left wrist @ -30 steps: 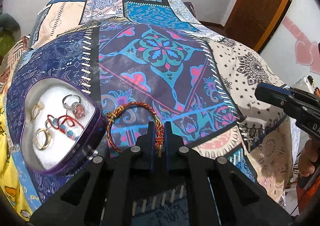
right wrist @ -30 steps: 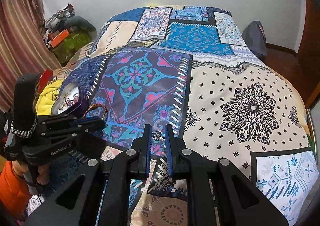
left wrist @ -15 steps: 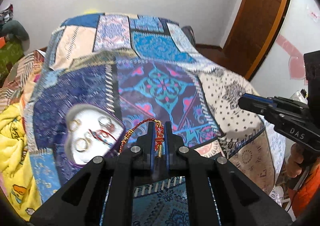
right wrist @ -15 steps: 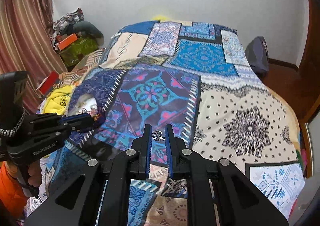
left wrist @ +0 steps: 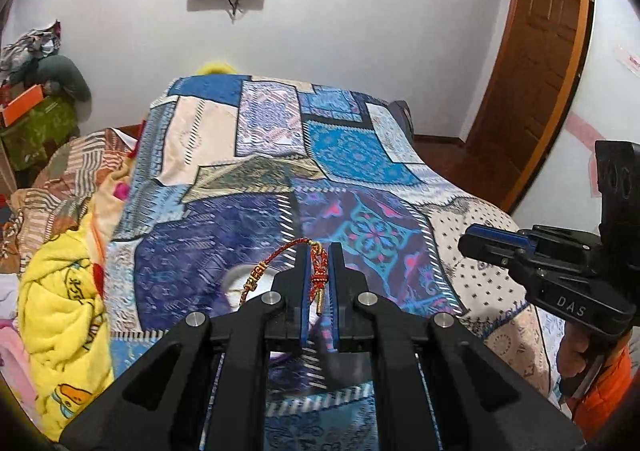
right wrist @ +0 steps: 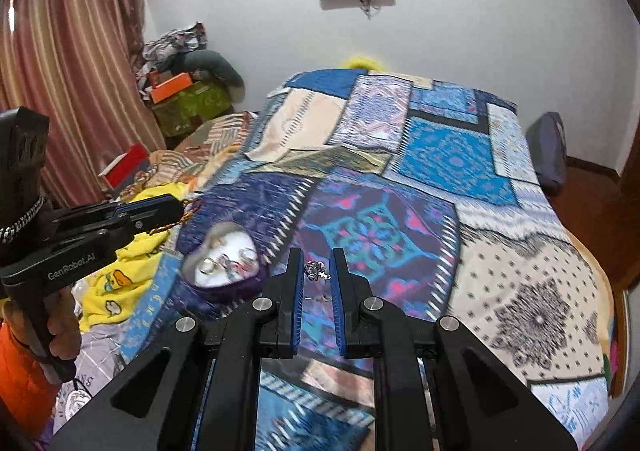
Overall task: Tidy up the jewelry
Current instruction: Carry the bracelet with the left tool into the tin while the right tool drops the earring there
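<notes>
Through my left wrist camera, my left gripper (left wrist: 319, 271) is pinched shut on the red braided bracelet (left wrist: 318, 277), gripping its knotted section with the gold end-bead hanging between the fingers. The rest of the cord arcs out to the left, lifted off the patchwork bedspread (left wrist: 352, 147). It looks light and limp, so I judge it will droop and swing; the knot seems the surest place to hold, since the thin cord could slide. Just below and left of my fingertips I glimpse the pale inside of the heart-shaped jewelry box (left wrist: 240, 279), mostly hidden and blurred. My right gripper (left wrist: 492, 243) hovers off to the right.

Through my right wrist camera, my right gripper (right wrist: 316, 271) is nearly closed, and a small silvery trinket (right wrist: 314, 269) sits between its fingertips; it is too tiny to tell whether I truly grip it. It looks delicate and easily dropped. The box lies open on the bedspread, near left of these fingers, rings inside. My left gripper is at far left, cord dangling above the box.
</notes>
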{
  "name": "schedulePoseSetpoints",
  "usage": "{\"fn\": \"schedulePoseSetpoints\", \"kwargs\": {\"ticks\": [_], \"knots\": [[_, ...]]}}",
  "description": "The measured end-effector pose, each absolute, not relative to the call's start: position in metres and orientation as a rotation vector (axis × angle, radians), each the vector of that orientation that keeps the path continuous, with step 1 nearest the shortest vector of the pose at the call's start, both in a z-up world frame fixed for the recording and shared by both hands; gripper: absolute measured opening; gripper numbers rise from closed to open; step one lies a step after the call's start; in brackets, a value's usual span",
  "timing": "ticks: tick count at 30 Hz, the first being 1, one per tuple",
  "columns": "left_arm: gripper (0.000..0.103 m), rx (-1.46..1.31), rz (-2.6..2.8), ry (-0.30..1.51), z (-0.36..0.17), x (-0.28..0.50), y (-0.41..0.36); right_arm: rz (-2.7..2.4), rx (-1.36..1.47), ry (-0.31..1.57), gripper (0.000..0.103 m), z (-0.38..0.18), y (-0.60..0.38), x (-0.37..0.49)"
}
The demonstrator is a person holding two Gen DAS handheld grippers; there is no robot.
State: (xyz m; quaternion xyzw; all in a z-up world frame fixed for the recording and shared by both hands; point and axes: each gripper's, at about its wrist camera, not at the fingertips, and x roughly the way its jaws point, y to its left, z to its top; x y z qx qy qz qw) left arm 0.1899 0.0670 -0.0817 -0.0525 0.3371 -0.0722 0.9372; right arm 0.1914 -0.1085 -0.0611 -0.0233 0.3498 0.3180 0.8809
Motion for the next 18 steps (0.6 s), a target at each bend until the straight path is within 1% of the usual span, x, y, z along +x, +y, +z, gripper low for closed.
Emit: {"fn": "schedulePoseSetpoints", "kwargs": {"ticks": [3, 9, 18], "knots": [[0.007, -0.117, -0.135, 0.693, -0.086, 0.193, 0.075, 0.694, -0.056, 0.718, 0.011, -0.059, -0.092, 0.193], [0.007, -0.13, -0.136, 0.744, -0.112, 0.2, 0.083, 0.743, -0.072, 0.708, 0.011, -0.059, -0.063, 0.2], [0.007, -0.13, -0.162, 0.823, -0.15, 0.209, 0.085, 0.791, -0.103, 0.745, 0.011, -0.075, -0.027, 0.21]]}}
